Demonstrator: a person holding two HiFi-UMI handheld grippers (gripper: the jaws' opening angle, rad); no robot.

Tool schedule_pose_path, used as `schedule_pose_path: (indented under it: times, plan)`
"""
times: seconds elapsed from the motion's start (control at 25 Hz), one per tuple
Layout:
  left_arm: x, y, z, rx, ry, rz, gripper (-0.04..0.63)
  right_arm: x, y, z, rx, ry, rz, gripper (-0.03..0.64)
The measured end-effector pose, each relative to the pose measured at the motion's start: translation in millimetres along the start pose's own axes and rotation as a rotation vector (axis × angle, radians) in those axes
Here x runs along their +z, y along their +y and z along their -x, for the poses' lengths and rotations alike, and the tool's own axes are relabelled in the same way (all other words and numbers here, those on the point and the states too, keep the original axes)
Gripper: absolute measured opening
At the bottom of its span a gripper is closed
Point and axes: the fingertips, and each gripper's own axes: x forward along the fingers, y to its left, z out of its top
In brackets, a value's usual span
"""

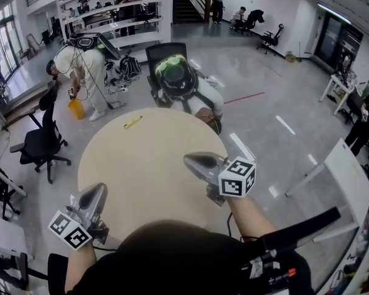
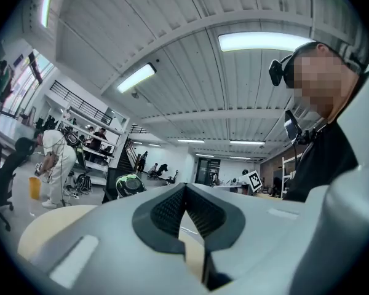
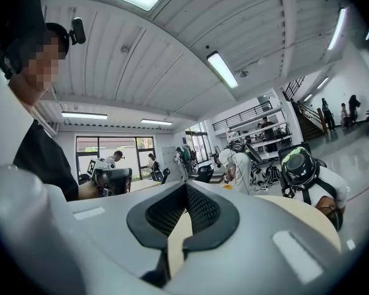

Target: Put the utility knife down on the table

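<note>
The yellow utility knife point(image 1: 133, 122) lies on the round beige table point(image 1: 147, 165), near its far left edge. No gripper touches it. My left gripper point(image 1: 97, 193) hovers at the table's near left rim, well short of the knife, jaws shut and empty. My right gripper point(image 1: 192, 160) hangs over the table's right part, also shut with nothing held. In the left gripper view the left gripper's point(image 2: 184, 186) dark pads meet at the tip above the table point(image 2: 49, 226). The right gripper view shows the right gripper point(image 3: 186, 186) with pads closed over the table point(image 3: 307, 217). The knife shows in neither gripper view.
A seated person in a green-black helmet point(image 1: 175, 74) is at the table's far side. Another person point(image 1: 80, 66) bends over at the back left by a yellow bin point(image 1: 77, 109). A black office chair point(image 1: 43, 143) stands left; a white table point(image 1: 350, 177) stands right.
</note>
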Motion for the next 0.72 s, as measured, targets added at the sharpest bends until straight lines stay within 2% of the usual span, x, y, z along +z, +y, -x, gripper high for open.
schedule_pose_path:
  times: [0.2,0.72]
  plan:
    - [8.1,14.7,6.8,-0.038,0.005,-0.015,0.0,-4.6,11.7,-17.9,-0.018,-0.003,0.011,0.014]
    - [1.4,29.3,0.4,-0.096,0.024,0.036,0.0,-4.5,18.1,-20.6,-0.069,0.006,0.015,0.014]
